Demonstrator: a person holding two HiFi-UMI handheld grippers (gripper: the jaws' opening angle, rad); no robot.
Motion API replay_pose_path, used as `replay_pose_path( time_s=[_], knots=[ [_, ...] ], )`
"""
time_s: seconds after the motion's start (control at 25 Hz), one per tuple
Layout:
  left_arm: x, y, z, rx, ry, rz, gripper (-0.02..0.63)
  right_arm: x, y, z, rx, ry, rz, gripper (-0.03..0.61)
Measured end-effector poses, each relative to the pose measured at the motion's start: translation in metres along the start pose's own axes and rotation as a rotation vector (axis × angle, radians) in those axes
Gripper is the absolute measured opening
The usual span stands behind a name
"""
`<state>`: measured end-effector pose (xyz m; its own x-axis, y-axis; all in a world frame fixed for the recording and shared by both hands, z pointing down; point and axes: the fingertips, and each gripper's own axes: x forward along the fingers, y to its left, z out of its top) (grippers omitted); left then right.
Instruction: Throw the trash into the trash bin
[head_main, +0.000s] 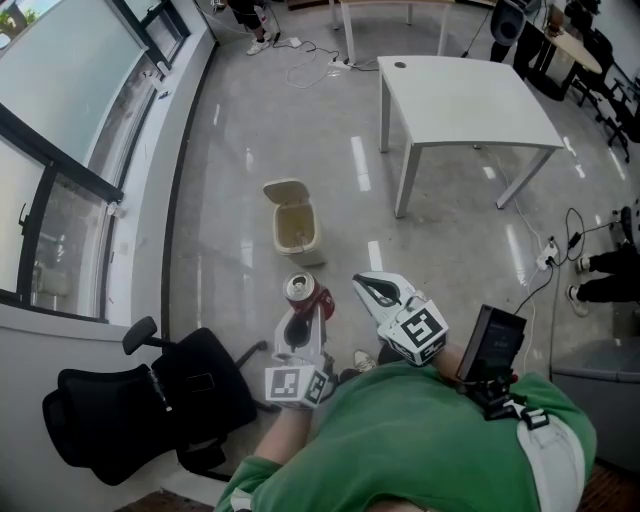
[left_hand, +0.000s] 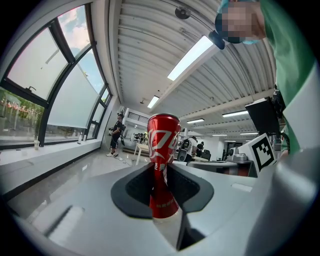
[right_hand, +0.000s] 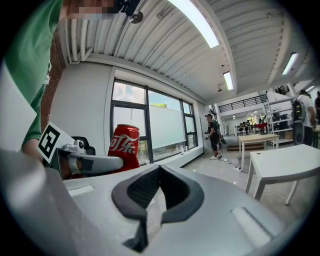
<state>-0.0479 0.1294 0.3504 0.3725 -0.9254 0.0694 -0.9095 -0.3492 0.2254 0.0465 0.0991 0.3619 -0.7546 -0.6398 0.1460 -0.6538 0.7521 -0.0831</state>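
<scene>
In the head view a red cola can (head_main: 307, 292) stands upright in my left gripper (head_main: 302, 312), whose jaws are shut on its lower half. In the left gripper view the can (left_hand: 163, 140) rises between the dark pads (left_hand: 137, 186). My right gripper (head_main: 377, 291) is held just right of the can, jaws shut with nothing between them; its own view shows the gripper (right_hand: 159, 171) with its tips touching and the can (right_hand: 123, 145) off to the left. A beige trash bin (head_main: 297, 223) with its lid up stands on the floor a short way ahead of the can.
A white table (head_main: 470, 105) stands ahead to the right of the bin. A black office chair (head_main: 150, 400) is close at my left. A window wall (head_main: 70, 150) runs along the left. Cables (head_main: 548, 258) lie on the floor at right. A person (left_hand: 117, 135) stands far off.
</scene>
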Motion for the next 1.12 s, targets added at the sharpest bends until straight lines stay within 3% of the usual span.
replay_pose_path(
  time_s=[1.12],
  knots=[
    [0.169, 0.032, 0.030, 0.042, -0.024, 0.137, 0.086, 0.104, -0.147, 0.032, 0.010, -0.016, 0.157, 0.003]
  ],
)
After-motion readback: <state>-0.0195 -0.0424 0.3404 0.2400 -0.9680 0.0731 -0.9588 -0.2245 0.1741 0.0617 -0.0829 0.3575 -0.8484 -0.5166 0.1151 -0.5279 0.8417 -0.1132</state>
